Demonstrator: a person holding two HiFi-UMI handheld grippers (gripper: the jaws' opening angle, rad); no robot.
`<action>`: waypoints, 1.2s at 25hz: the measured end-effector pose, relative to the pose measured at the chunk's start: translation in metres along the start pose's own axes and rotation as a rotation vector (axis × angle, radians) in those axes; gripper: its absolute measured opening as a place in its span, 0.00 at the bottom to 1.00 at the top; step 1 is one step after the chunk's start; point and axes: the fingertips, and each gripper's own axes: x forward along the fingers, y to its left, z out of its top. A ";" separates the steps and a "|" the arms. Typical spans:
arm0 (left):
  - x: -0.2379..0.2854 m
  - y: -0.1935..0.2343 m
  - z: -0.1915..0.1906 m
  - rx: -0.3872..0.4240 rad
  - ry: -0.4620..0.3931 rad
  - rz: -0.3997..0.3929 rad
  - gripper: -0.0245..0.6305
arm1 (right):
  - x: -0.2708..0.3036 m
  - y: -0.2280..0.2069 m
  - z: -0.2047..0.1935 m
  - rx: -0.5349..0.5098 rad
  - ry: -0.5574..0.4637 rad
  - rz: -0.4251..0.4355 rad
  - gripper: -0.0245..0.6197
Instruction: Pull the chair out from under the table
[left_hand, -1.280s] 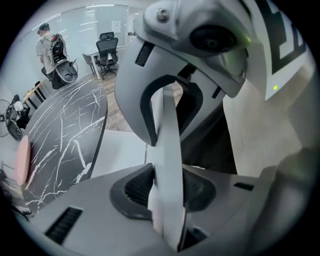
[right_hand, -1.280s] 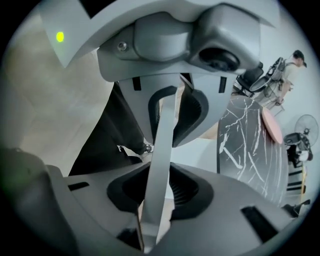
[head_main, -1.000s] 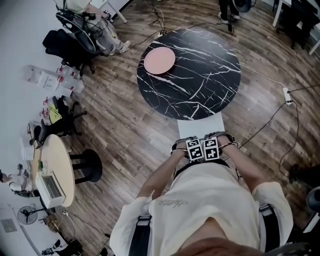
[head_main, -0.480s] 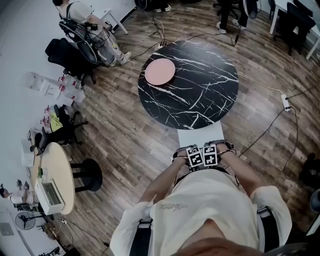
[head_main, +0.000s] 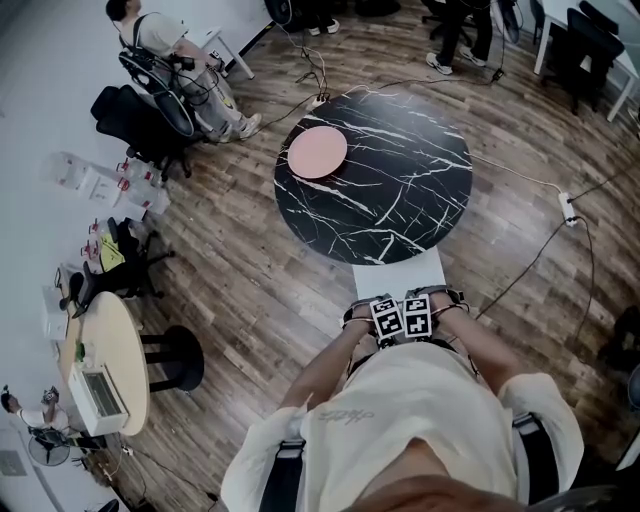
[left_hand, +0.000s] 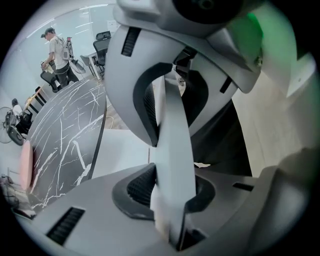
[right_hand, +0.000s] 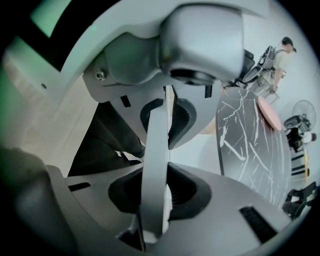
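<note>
Left gripper (left_hand: 167, 150): ribbed pads (left_hand: 141, 184) pressed on both faces of a thin white panel, the backrest (left_hand: 175, 125) of the chair (head_main: 400, 270), which runs upright between the jaws; jaws about half apart, clamped on it. Right gripper (right_hand: 159, 155): same hold on the same backrest, pads (right_hand: 181, 119) on both faces, jaws just now closing further onto it. The two grippers sit just beside each other, marker cubes uppermost, pointing steeply down, close before the person's torso (head_main: 410, 410). Chair: white, seat showing between the grippers and the table (head_main: 420, 190), its far edge at the table's near rim. Table: round, black top with white veining. Plate (head_main: 317, 152): pink, on the tabletop's far left part. Floor (head_main: 250, 280): wood planks; a cable (head_main: 540, 250) trails across it at right.
</note>
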 end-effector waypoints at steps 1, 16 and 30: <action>0.000 0.001 0.000 0.006 0.001 0.006 0.19 | 0.000 0.000 0.000 0.003 0.000 -0.001 0.17; -0.002 -0.023 -0.005 0.013 0.029 -0.001 0.18 | -0.003 0.024 0.006 0.001 -0.020 0.060 0.18; -0.001 -0.035 -0.005 0.006 0.023 0.008 0.18 | -0.003 0.037 0.005 0.008 -0.021 0.059 0.18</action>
